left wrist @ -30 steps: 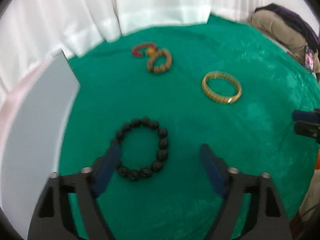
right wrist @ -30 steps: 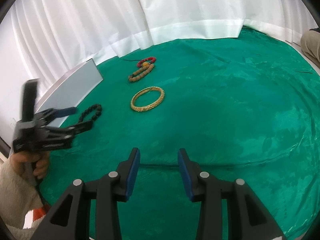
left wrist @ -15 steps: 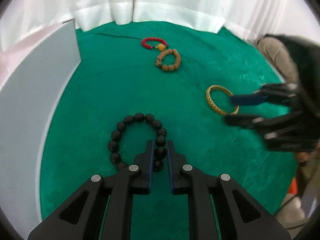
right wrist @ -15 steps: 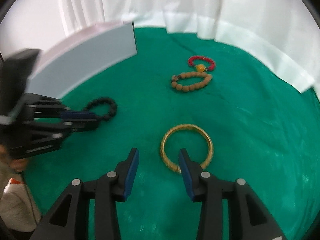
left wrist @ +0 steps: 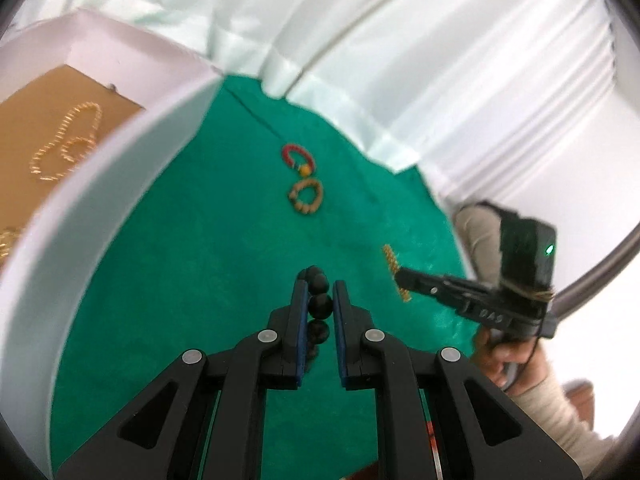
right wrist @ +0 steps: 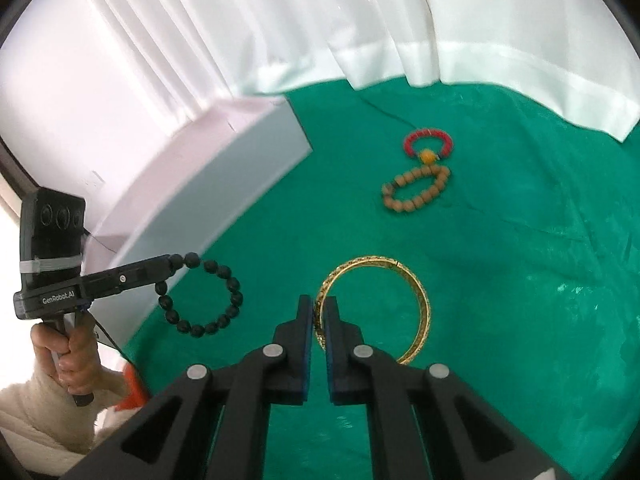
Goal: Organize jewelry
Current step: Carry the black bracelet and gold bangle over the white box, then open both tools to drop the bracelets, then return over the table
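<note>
My left gripper [left wrist: 320,292] is shut on the black bead bracelet [left wrist: 320,304] and holds it lifted above the green cloth; in the right wrist view the bracelet [right wrist: 224,312] hangs from the left gripper [right wrist: 176,262] beside the white box. My right gripper [right wrist: 319,308] is shut on the rim of the gold bangle [right wrist: 420,304], which is tilted up off the cloth; in the left wrist view the bangle [left wrist: 390,258] shows edge-on at the right gripper [left wrist: 400,278]. A red bead bracelet [right wrist: 428,140] and a brown wooden bead bracelet [right wrist: 416,192] lie farther back.
A white box [left wrist: 120,152] stands at the left; inside, its tan floor [left wrist: 24,120] holds gold chains [left wrist: 64,144]. White curtains [right wrist: 360,20] hang behind the green cloth [right wrist: 520,280]. The person's hands hold both gripper handles.
Both grippers have closed on their pieces and lifted: the left raised the black bracelet toward the white box, the right shut on the gold bangle's rim and tipped it up.
</note>
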`<state>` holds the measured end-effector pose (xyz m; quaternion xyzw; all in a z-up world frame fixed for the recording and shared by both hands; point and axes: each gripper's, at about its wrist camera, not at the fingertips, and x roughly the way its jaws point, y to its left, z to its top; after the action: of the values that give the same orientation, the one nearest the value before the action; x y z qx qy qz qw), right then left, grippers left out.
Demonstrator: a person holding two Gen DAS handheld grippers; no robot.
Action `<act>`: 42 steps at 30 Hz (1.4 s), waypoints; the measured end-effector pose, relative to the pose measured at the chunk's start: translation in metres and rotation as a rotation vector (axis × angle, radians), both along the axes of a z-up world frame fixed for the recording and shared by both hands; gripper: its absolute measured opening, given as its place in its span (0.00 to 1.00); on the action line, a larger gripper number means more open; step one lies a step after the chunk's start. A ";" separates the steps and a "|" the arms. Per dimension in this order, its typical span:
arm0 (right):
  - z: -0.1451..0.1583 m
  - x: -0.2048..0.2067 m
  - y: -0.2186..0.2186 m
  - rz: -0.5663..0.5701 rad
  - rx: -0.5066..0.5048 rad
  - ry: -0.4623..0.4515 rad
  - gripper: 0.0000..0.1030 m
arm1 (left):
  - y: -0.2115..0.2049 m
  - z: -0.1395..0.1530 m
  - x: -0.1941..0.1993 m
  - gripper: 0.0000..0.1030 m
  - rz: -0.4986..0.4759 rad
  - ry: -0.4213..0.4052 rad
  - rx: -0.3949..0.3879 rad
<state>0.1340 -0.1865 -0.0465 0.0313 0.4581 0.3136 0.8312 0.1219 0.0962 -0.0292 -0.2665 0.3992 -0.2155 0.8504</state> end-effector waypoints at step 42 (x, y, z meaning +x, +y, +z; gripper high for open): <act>0.016 0.048 0.363 0.316 -0.056 -0.030 0.42 | 0.254 -0.013 0.002 0.77 0.628 0.222 0.352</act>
<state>0.1819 0.1764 -0.0307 -0.0691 0.4533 0.4278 0.7789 0.1237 0.3500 -0.0420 -0.2473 0.4186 0.1577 0.8595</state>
